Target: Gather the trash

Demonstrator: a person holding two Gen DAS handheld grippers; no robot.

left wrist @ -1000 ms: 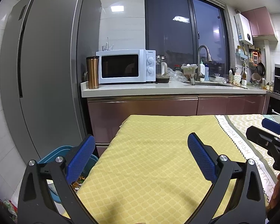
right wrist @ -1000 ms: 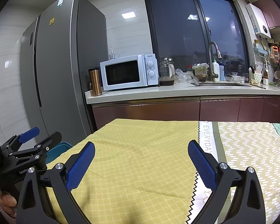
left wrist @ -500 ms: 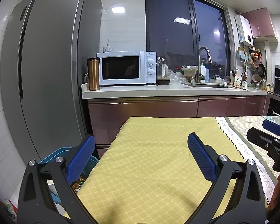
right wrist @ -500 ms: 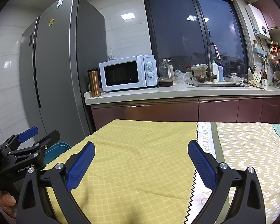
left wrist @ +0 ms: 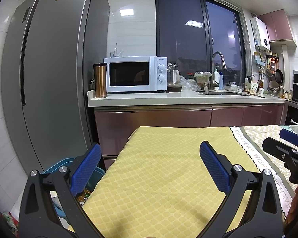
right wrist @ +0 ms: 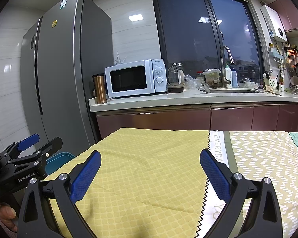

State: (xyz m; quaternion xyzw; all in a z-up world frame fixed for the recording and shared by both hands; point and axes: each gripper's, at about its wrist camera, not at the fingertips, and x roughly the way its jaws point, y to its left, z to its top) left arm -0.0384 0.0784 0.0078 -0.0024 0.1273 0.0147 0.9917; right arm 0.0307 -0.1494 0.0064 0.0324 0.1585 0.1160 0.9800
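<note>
Though both tools are up and ready, nothing is in either: a few lines on what stands before me.

Left gripper (left wrist: 150, 164): fingers spread wide and empty, held over the near left part of the yellow cloth (left wrist: 168, 178).
Right gripper (right wrist: 149, 170): fingers likewise wide apart, nothing between them, over the same cloth, near the zigzag trim (right wrist: 205, 194).
Trash: none lies on the cloth that I can see; the only litter in view is down in the blue bin (left wrist: 55, 165) on the floor by the fridge (left wrist: 49, 79), where small packets show just behind the left finger.
Handling, as a guess: such wrappers look light, soft and crinkly, perhaps slippery, so pinch a folded edge, not a flat face.
Kitchen counter (right wrist: 188, 99): crumpled clear plastic (right wrist: 192, 81) by the sink, well apart from both grippers; whether it counts as trash I cannot tell.
</note>
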